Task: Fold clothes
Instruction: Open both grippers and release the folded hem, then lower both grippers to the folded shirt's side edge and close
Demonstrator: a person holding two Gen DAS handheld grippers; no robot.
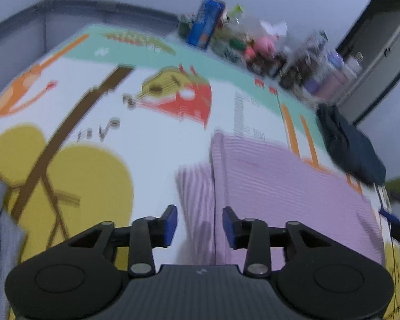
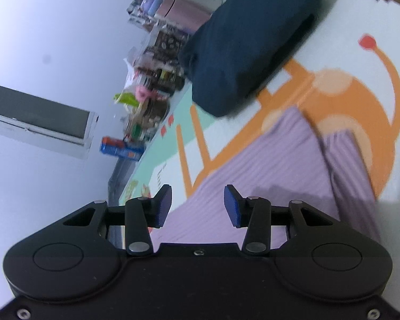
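A lilac striped garment [image 1: 280,184] lies folded flat on a mat printed with musical instruments [image 1: 157,144]. My left gripper [image 1: 200,226] hovers over its left edge, where a narrower striped flap [image 1: 194,200] sticks out; the jaws stand apart and the blue pads [image 1: 170,224] hold nothing. In the right wrist view the same garment [image 2: 266,165] spreads under my right gripper [image 2: 198,205], which is open too, with only cloth seen below the gap. A folded dark navy garment [image 2: 248,42] rests on the mat beyond it.
The navy garment [image 1: 352,146] sits at the mat's right edge. Bottles, packets and boxes [image 1: 253,45] crowd the far edge by the wall. A grey cloth [image 1: 0,240] hangs at the near left. A dark cabinet [image 1: 381,40] stands at the right.
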